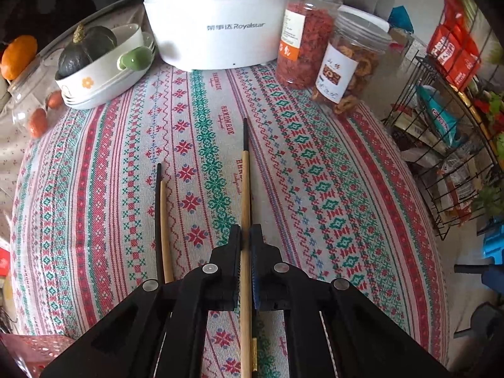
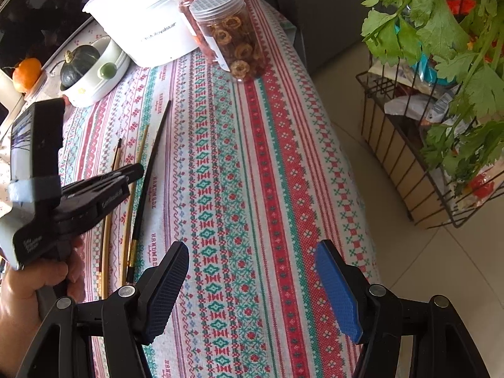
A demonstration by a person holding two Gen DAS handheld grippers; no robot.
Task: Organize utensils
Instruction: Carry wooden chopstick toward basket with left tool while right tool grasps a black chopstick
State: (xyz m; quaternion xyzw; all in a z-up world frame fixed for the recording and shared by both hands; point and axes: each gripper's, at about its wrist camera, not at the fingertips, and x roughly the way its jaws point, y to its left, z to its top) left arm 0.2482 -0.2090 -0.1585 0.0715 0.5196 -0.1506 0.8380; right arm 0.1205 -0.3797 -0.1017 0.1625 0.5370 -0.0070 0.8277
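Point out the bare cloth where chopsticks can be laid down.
The widest free patch is the patterned tablecloth right of the loose black chopstick, below the clear jar of dried fruit rings, under the open right gripper. Crowded: the far edge, with the white Royalstar cooker and the bowl holding a green squash.

Bare tablecloth [image 2: 252, 189] lies open mid-table; cooker [image 1: 217, 22] and jars [image 1: 346, 63] seemingly block the far edge.

Tablecloth [image 1: 315, 189] red-green-white woven stripes; chopsticks [image 1: 245, 189] tan and black; cooker [image 1: 217, 22] white; squash [image 1: 85, 50] dark green; gripper pads [image 2: 338, 289] blue.
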